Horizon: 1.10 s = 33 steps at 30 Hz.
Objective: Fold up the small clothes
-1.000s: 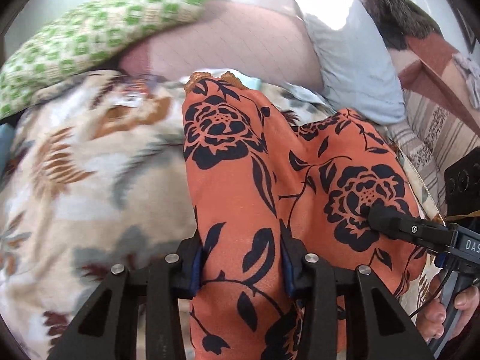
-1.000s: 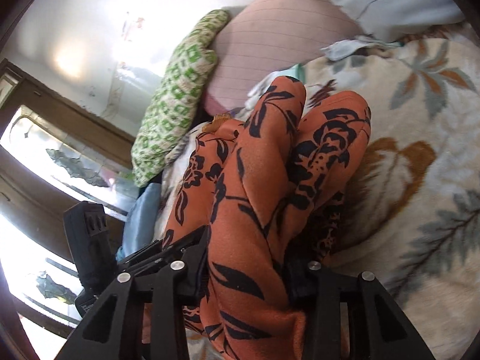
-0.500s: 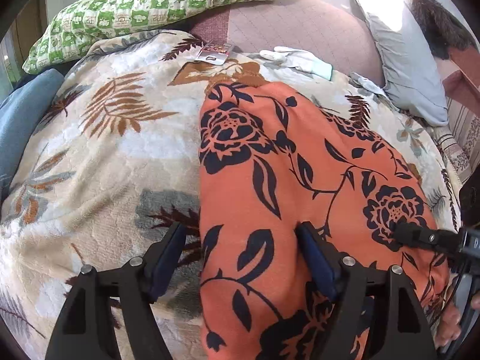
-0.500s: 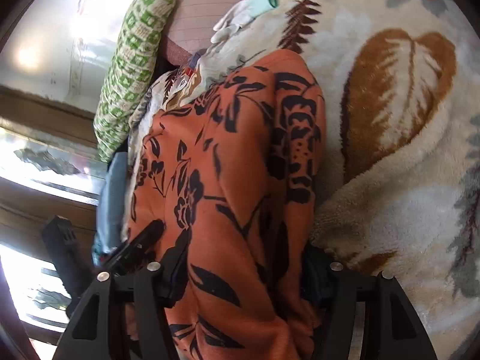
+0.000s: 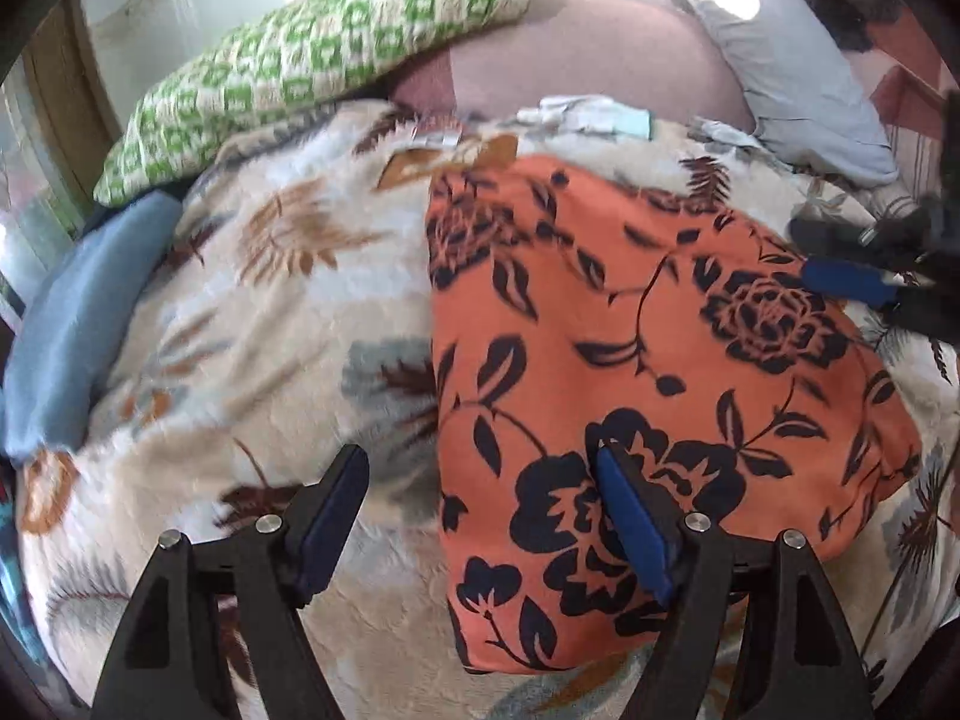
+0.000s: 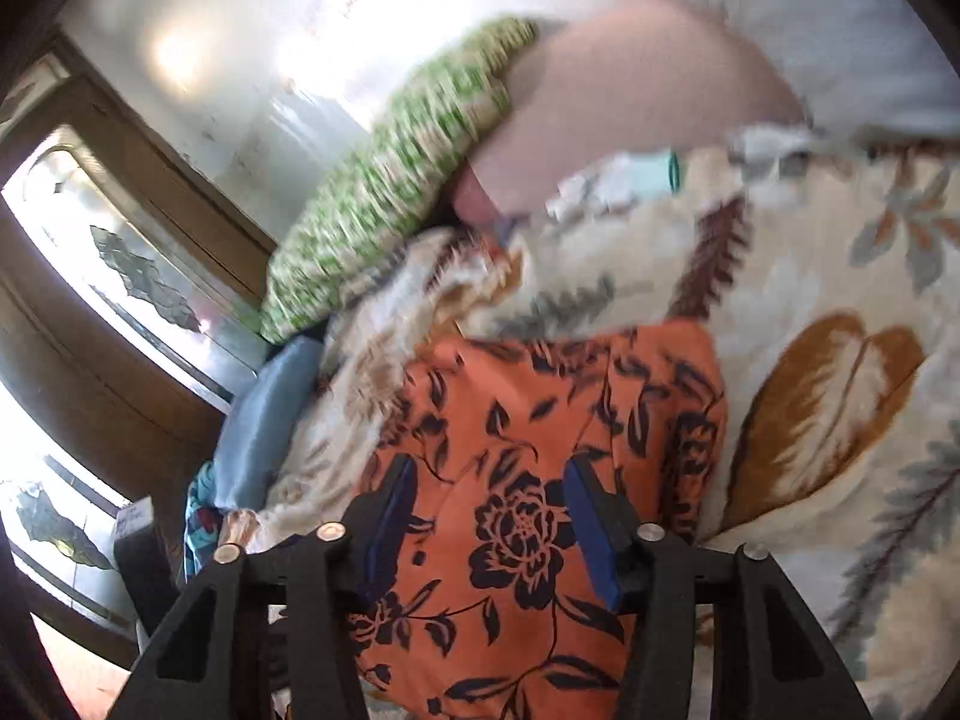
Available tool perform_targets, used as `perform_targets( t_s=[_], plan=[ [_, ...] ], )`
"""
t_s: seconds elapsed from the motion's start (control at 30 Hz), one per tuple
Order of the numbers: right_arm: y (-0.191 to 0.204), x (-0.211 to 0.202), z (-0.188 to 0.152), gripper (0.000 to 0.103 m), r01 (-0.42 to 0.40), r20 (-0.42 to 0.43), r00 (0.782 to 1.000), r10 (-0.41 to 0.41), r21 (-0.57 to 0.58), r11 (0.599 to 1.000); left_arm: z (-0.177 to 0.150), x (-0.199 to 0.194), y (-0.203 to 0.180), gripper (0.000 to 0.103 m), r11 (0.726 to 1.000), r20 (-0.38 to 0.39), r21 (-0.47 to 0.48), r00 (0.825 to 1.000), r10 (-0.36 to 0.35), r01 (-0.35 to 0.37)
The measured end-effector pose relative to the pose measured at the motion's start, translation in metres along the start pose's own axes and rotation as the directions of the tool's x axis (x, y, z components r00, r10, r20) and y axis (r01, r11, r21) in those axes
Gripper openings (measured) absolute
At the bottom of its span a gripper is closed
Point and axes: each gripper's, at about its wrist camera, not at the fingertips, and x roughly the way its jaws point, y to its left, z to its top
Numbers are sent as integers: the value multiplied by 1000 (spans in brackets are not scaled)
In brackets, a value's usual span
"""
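An orange garment with black flowers (image 5: 630,330) lies folded flat on a leaf-print fleece blanket (image 5: 270,300). My left gripper (image 5: 480,459) hovers at its near left edge, jaws wide and still opening. The right finger is over the cloth and the left one over the blanket, and neither pad presses. In the right wrist view the garment (image 6: 540,420) shows below my right gripper (image 6: 491,471). Its jaws are apart and closing, with cloth seen between them but not pinched. The right gripper (image 5: 858,276) also appears at the garment's far right edge.
A green checked pillow (image 5: 312,72), a pink pillow (image 5: 588,54) and a grey pillow (image 5: 804,96) line the back. A white and teal cloth (image 5: 588,117) lies before them. A blue cushion (image 5: 78,312) sits at the left. A window (image 6: 120,276) is beyond.
Both grippers were shut on the bunched garment a second ago and have let go. The garment now lies flat on the blanket. Both grippers have drawn back from it.
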Motion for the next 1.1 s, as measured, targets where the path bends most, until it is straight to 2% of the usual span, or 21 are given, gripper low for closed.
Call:
perform_targets(
  t_s=[0.07, 0.1, 0.13, 0.2, 0.3, 0.4, 0.47, 0.53, 0.6, 0.73, 0.83, 1.1],
  plan=[
    [-15, 38, -9, 53, 41, -137, 990, -33, 57, 998, -3, 8, 1, 90, 1000, -29, -25, 1000, -7, 6],
    [-24, 50, -15, 51, 79, -181, 981, -66, 71, 994, -2, 9, 1, 90, 1000, -34, -31, 999, -4, 3],
    [-26, 55, -16, 44, 100, -172, 981, -87, 67, 993, 0, 7, 0, 90, 1000, -33, -27, 999, 2, -3],
    [-23, 47, -14, 44, 92, -160, 984, -81, 66, 994, 3, -1, -5, 90, 1000, -18, -1, 999, 30, -30],
    [-11, 10, -17, 44, 98, -88, 992, -96, 24, 995, 4, -23, -9, 90, 998, 20, 9, 998, 58, -58],
    [14, -32, -22, 46, 143, 10, 990, -142, -64, 988, 3, -56, -10, 90, 998, 76, -11, 995, 65, -64],
    [30, -69, -30, 50, 192, 109, 978, -180, -105, 976, 1, -80, -12, 90, 997, 115, -21, 990, 83, -81],
    [45, -100, -47, 58, 227, 182, 962, -205, -109, 968, -2, -107, -13, 90, 995, 162, -28, 982, 101, -98],
    [58, -131, -72, 60, 245, 239, 947, -213, -112, 963, -7, -137, -15, 90, 994, 219, -30, 969, 110, -106],
    [79, -172, -110, 60, 302, 280, 925, -257, -131, 944, -16, -186, -18, 90, 993, 305, -37, 945, 119, -113],
    [98, -197, -129, 60, 313, 288, 922, -260, -157, 937, -24, -220, -18, 90, 993, 351, -43, 929, 118, -110],
    [157, -241, -149, 64, 364, 377, 885, -273, -196, 911, -46, -276, -5, 90, 991, 411, -83, 902, 132, -107]
  ],
)
